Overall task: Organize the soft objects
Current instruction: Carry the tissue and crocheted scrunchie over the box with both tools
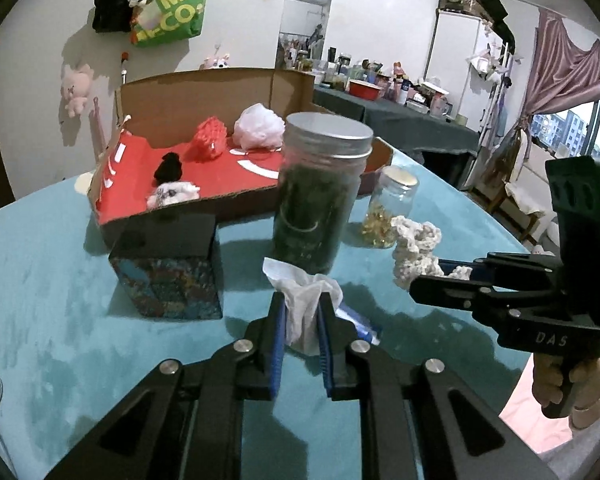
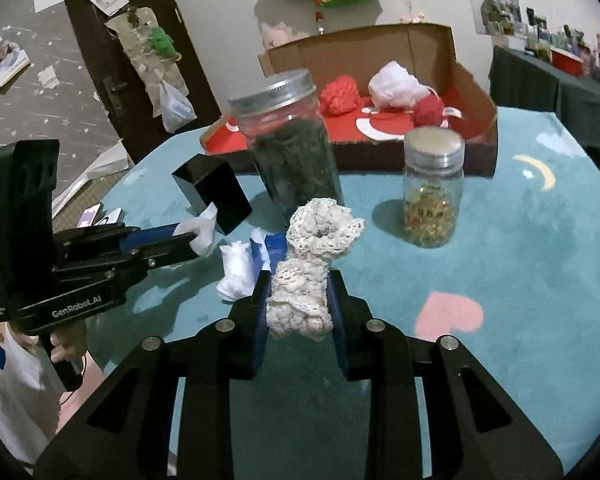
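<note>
Pretty dim indoor light overall, with a cool bluish cast. Daylight comes in through the window (image 1: 572, 124) on the right. Soft shadows sit on the teal tablecloth (image 1: 60, 300). Heavy fisheye bending with dark corners, and the far shelves look a bit smeary.
</note>
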`<state>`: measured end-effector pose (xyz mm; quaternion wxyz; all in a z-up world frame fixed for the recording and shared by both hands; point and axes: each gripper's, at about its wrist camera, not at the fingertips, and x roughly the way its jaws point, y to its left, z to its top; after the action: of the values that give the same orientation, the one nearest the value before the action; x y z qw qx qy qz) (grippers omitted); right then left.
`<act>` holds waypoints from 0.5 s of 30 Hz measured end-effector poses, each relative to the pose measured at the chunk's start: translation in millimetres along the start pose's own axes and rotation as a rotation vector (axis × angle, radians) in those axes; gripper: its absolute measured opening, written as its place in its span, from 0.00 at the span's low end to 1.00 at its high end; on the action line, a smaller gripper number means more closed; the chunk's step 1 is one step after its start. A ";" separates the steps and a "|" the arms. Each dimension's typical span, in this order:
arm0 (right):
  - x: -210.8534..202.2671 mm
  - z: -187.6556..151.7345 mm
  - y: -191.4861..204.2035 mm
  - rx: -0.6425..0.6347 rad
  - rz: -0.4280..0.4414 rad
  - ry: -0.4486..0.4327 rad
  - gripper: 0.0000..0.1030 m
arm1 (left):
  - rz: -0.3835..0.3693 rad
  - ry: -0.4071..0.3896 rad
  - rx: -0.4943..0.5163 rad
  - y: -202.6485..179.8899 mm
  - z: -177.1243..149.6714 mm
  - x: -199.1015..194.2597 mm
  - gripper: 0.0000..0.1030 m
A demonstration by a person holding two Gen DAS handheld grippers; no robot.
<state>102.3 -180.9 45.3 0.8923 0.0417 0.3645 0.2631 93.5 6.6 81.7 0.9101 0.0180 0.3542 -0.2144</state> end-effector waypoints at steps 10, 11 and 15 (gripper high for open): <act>-4.0 5.8 -6.6 0.011 -0.013 -0.013 0.25 | 0.020 -0.018 -0.007 7.7 10.1 -5.6 0.15; -5.3 7.1 -7.0 0.009 -0.017 -0.018 0.25 | 0.021 -0.025 -0.009 9.3 12.0 -7.5 0.15; -14.2 15.9 -11.5 0.010 -0.028 -0.046 0.25 | 0.037 -0.053 -0.003 16.1 22.4 -14.3 0.15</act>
<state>109.6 -196.0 62.7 0.9039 0.0473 0.3455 0.2475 104.8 22.4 105.9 0.9230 0.0174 0.3299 -0.1973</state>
